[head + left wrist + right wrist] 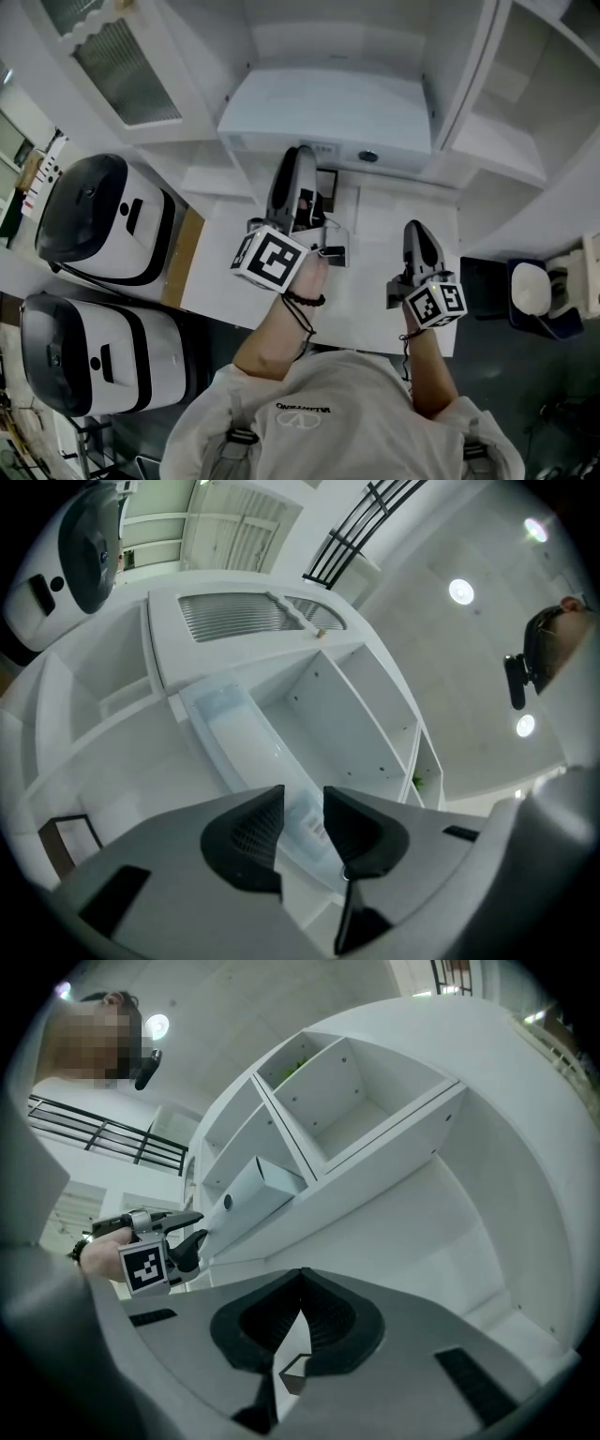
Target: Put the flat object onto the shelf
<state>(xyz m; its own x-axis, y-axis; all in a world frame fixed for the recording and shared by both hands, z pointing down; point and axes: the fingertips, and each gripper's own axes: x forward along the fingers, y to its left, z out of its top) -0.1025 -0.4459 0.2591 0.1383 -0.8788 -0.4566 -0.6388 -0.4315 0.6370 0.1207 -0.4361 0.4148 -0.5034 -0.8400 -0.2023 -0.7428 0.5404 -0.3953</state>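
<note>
I see 2 cookers [103,220] [98,352] at L, 1 box [328,108] on shelf [511,141]; L gripper [302,803] jaws ajar, R gripper [302,1283] jaws closed, both empty.

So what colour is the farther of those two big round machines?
White with a black band; the machine shows best in the head view.

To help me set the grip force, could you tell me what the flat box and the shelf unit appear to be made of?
Flat box: probably plastic, pale bluish white, smooth with a soft sheen. Shelf unit: likely laminated or painted board, matte white, judging by its flat panels with small peg holes.
</note>
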